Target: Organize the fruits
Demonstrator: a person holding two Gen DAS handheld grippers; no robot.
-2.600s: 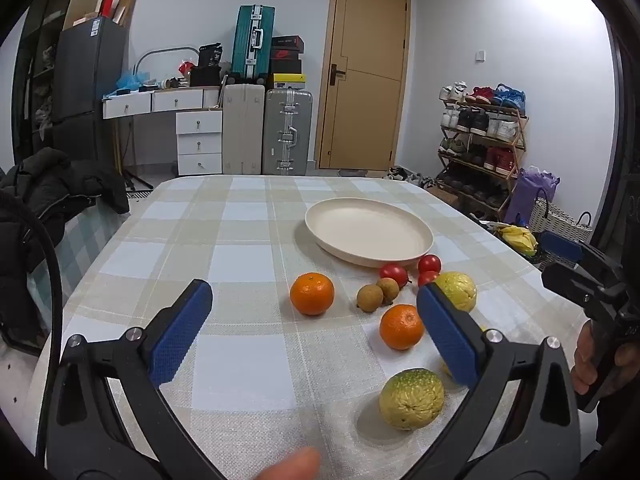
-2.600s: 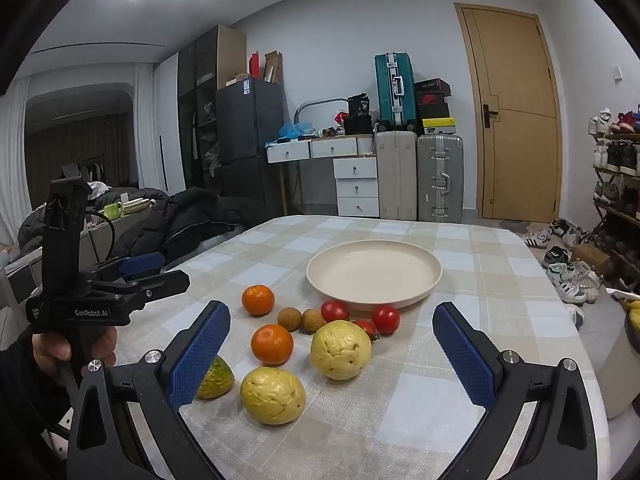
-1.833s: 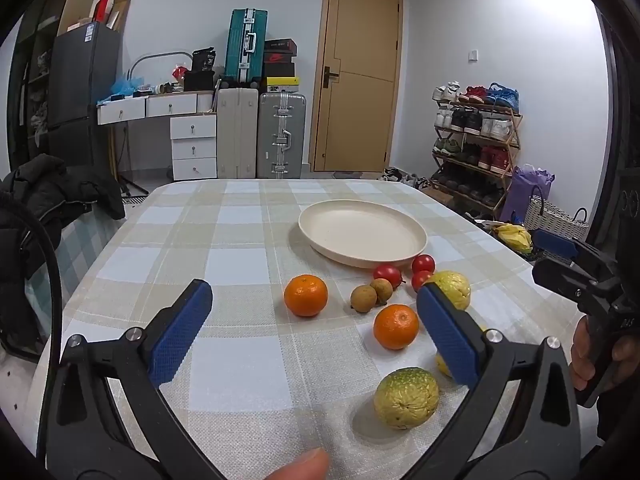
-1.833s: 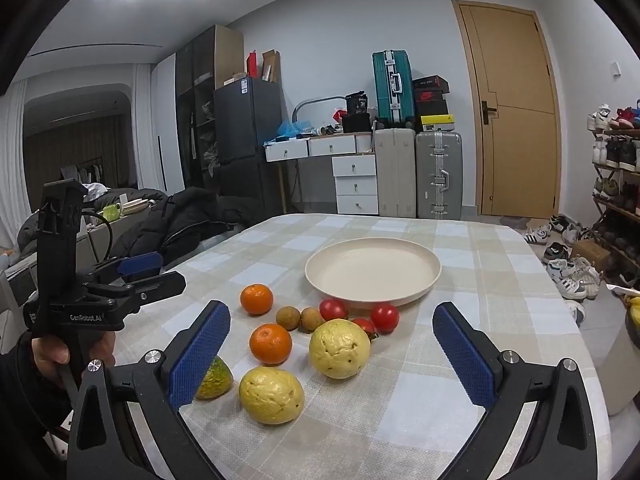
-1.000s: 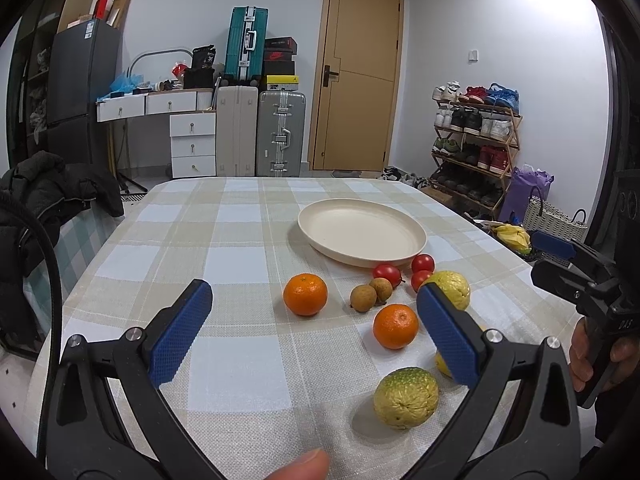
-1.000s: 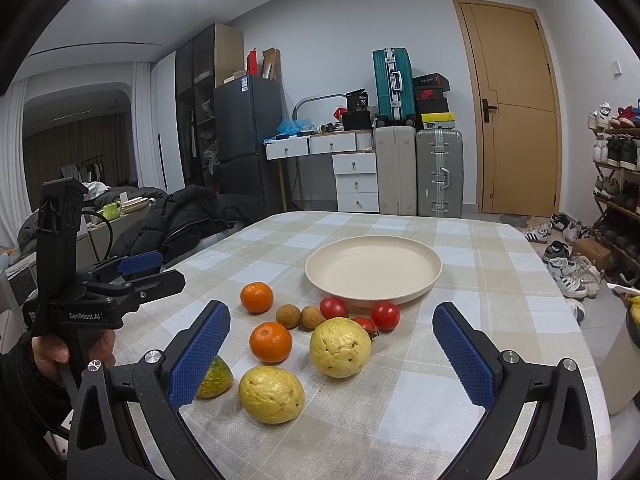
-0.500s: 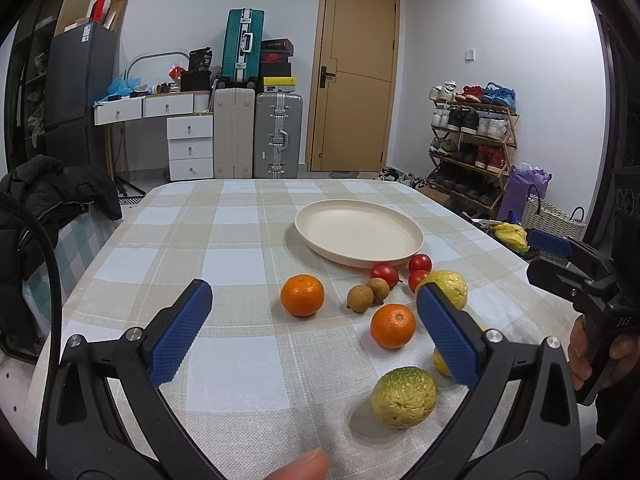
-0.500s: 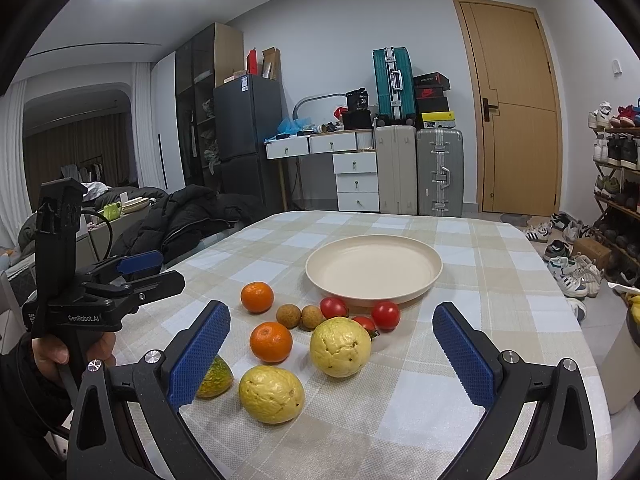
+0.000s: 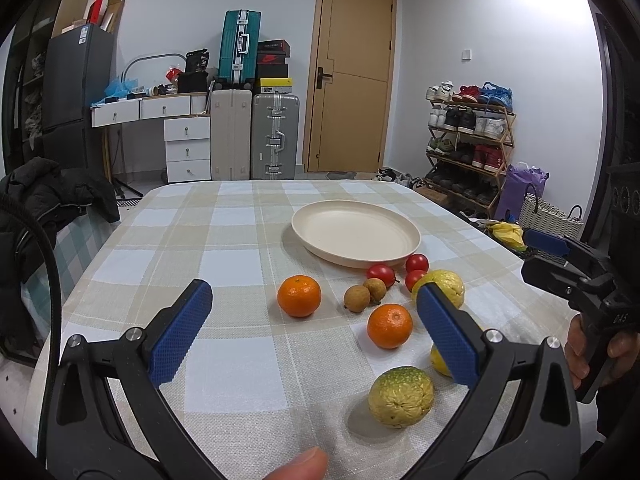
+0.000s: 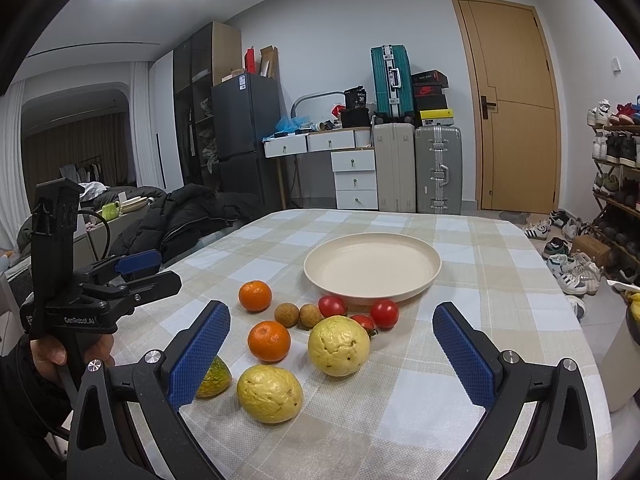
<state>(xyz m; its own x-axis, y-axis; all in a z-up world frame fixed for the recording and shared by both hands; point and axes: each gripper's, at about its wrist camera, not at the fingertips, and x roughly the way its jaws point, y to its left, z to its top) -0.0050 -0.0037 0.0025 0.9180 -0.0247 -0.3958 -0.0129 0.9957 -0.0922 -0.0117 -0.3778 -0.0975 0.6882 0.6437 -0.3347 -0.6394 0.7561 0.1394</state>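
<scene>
Both my hand-held grippers hover released, jaws wide, holding nothing. Fruits cluster on table [image 9: 240, 376] near side of empty plate [image 10: 372, 268]. Right hand-held gripper [image 10: 332, 350] nearer: yellow guava [image 10: 338, 345] straight ahead between fingers. Left hand-held gripper [image 9: 316, 334] faces orange [image 9: 299, 295].

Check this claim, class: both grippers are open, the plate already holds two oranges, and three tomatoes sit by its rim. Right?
Not quite. The plate is empty; both oranges lie on the tablecloth, as the right wrist view shows. Both grippers are open, and the tomatoes sit by the rim.

Left tongs [image 9: 314, 328] gape above fruit-strewn checked tablecloth [image 9: 224, 240].
</scene>
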